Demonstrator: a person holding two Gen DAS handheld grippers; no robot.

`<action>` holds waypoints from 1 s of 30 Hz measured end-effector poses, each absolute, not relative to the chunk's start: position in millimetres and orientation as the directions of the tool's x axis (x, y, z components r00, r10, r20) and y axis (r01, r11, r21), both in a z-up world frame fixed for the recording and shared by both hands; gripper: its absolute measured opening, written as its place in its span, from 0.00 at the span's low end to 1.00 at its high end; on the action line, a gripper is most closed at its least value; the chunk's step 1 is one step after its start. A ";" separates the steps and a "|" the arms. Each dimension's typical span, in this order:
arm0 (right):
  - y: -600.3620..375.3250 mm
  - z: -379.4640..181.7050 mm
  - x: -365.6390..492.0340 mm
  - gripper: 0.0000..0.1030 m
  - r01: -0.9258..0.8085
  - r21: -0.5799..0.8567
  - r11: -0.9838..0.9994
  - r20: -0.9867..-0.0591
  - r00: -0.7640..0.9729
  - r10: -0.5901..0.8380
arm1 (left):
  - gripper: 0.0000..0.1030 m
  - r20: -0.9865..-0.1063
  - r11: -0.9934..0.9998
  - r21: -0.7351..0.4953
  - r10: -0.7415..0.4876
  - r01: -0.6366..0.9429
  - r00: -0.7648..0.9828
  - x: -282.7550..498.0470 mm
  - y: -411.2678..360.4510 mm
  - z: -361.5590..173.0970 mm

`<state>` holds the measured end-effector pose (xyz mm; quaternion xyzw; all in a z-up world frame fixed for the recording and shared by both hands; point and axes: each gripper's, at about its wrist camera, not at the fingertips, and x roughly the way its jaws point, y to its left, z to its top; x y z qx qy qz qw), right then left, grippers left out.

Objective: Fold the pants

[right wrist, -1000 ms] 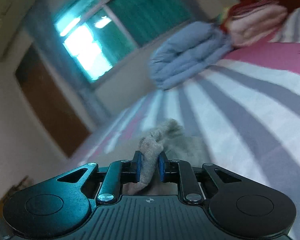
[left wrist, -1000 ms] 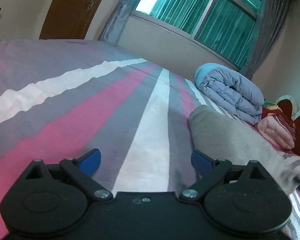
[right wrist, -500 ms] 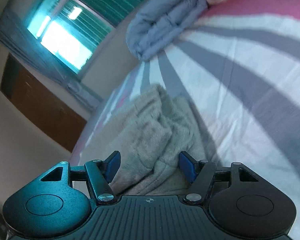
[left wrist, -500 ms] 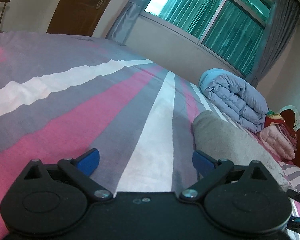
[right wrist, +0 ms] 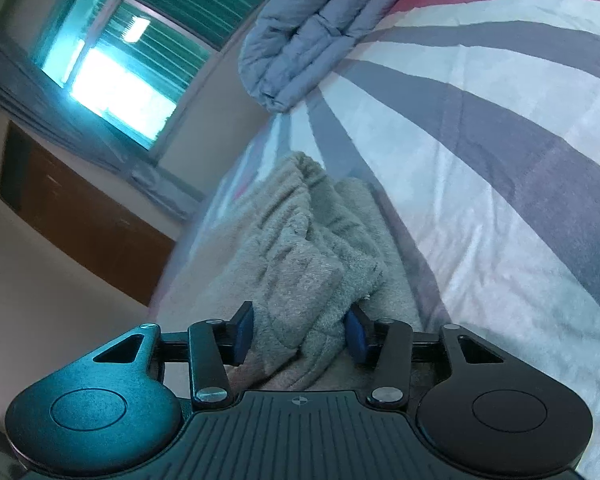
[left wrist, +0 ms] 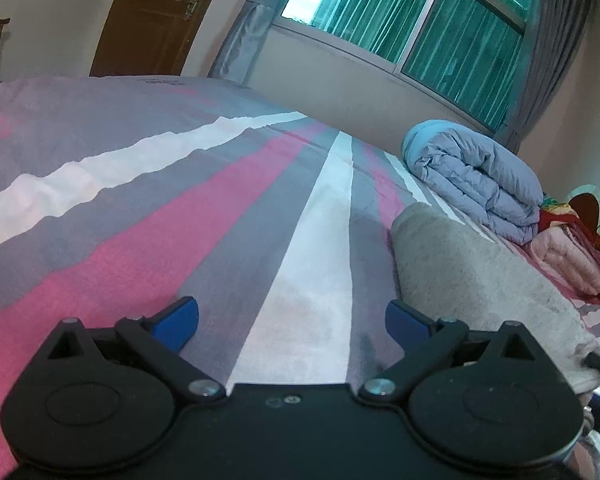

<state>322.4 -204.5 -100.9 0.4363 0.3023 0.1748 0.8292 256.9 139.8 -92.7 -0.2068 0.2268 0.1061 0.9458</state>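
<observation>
Here the right gripper (right wrist: 298, 332) has just been closing around the pants (right wrist: 300, 256).

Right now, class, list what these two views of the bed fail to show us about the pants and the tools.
- Pants, left wrist view: near end cut off behind the left tool body, so the fold cannot be judged.
- Pants, right wrist view: the part under the right tool is hidden.
- Whether its pads press the fabric between them: unclear.
- Right tool, left wrist view: only a dark sliver at the edge.

striped bed (left wrist: 260, 208) under grey pants (left wrist: 472, 276), folded blue duvet (left wrist: 476, 176)
</observation>
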 end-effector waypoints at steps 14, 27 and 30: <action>-202.0 -90.9 307.5 0.45 -0.016 0.765 0.644 -0.433 0.728 0.532 | 0.91 -0.485 0.891 -0.347 0.096 -0.292 0.869 259.0 141.4 -89.1; -171.1 -28.0 268.7 0.37 -0.281 0.416 0.865 -0.291 0.860 0.419 | 0.89 -0.469 0.974 -0.210 -0.026 -0.083 0.883 298.9 87.4 -55.5; -154.9 -54.3 282.3 0.37 -0.262 0.366 0.893 -0.429 0.804 0.412 | 0.91 -0.567 0.972 -0.216 -0.051 -0.089 0.822 313.5 89.0 -84.1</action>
